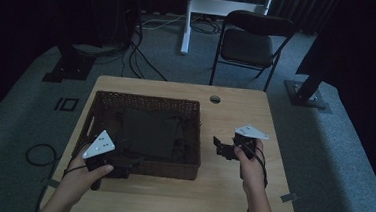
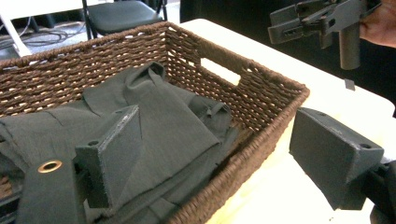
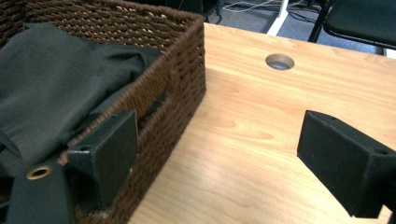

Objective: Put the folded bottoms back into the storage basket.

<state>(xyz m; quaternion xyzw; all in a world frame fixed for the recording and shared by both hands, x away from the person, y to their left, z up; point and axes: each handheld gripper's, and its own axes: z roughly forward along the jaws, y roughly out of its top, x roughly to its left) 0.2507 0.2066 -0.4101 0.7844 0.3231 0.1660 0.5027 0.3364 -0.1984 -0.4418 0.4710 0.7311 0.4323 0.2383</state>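
The dark cloth (image 1: 149, 132) lies folded inside the wicker basket (image 1: 146, 102) on the counter (image 1: 230, 194). The left tool (image 2: 212, 154) stands wide astride the basket's near wall, one jaw over the cloth. The right tool (image 3: 217, 161), also wide, hangs just beside the basket's right wall.

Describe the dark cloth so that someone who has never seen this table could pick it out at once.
Start at the wooden table and find the brown woven basket on its left half. The dark cloth lies crumpled inside it, covering most of the bottom. It is the one soft, folded, grey-green thing there, unlike the stiff wicker walls around it and the hard black left gripper at the basket's near rim.
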